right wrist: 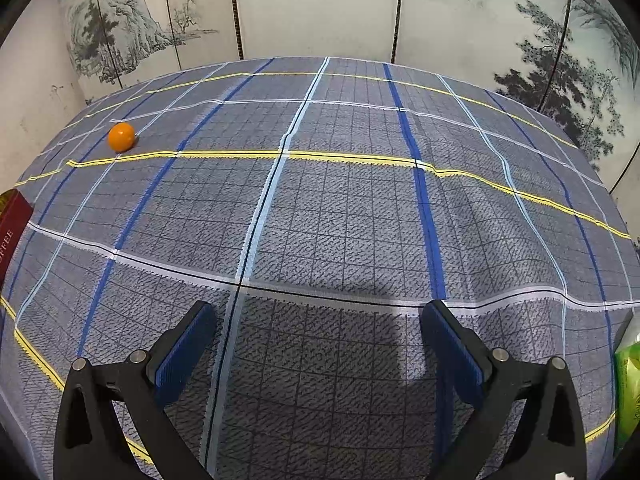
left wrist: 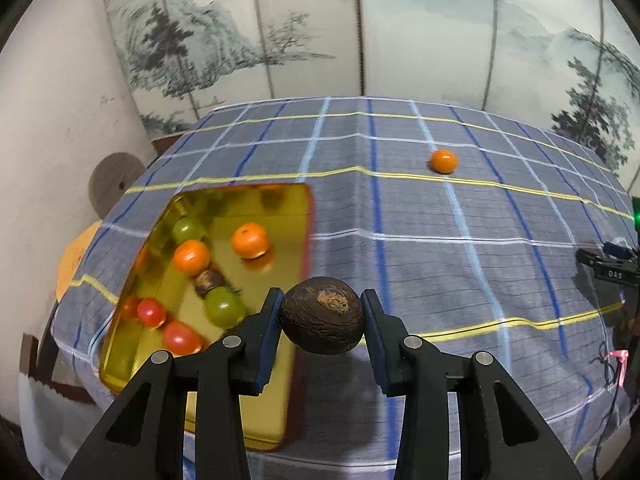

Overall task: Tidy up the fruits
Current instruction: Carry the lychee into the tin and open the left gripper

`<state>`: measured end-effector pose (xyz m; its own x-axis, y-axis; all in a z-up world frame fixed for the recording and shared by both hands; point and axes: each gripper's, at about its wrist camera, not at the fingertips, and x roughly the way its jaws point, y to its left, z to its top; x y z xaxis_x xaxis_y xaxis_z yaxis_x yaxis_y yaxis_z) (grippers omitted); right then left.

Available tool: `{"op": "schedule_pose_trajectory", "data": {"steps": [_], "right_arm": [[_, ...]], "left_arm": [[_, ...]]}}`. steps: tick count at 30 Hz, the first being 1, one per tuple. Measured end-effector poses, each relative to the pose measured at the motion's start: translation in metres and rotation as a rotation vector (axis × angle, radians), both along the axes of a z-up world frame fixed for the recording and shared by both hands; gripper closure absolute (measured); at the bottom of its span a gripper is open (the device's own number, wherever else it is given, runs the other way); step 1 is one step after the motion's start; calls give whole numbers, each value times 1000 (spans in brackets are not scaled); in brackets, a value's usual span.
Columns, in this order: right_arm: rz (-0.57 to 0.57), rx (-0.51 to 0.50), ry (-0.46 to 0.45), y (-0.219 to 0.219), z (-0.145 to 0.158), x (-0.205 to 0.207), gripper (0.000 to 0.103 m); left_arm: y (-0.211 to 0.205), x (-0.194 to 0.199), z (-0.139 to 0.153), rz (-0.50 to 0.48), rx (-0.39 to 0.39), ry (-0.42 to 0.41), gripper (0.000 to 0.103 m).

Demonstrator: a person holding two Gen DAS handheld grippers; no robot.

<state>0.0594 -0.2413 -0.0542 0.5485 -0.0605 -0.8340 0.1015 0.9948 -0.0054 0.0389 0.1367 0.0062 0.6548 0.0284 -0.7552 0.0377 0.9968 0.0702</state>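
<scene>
The left gripper (left wrist: 322,314) pinches a dark brown fruit (left wrist: 322,315) between its blue pads, just right of a gold tin (left wrist: 298,216) holding orange, green and red fruits. The right gripper (right wrist: 320,344) hangs spread over the plaid tablecloth (right wrist: 340,220); one orange fruit (right wrist: 121,136) lies far left.

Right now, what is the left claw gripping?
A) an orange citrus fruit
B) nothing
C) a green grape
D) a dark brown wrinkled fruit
D: the left claw is shut on the dark brown wrinkled fruit, held just beside the gold tray, while the right claw hangs open with nothing in it.
</scene>
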Motion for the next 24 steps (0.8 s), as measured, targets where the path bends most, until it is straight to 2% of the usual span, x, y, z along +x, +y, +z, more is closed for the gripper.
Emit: {"op": "schedule_pose_trajectory", "data": {"steps": [7, 11, 18, 24], "right_arm": [[0, 0, 0, 0, 0, 0, 1], [0, 0, 0, 0, 0, 0, 1], [0, 0, 0, 0, 0, 0, 0], [0, 0, 0, 0, 0, 0, 0]], "left_arm": [[62, -1, -8, 119, -7, 33, 63], [92, -4, -14, 186, 29, 32, 63], [106, -9, -29, 198, 15, 77, 63], [105, -7, -34, 198, 10, 81, 63]]}}
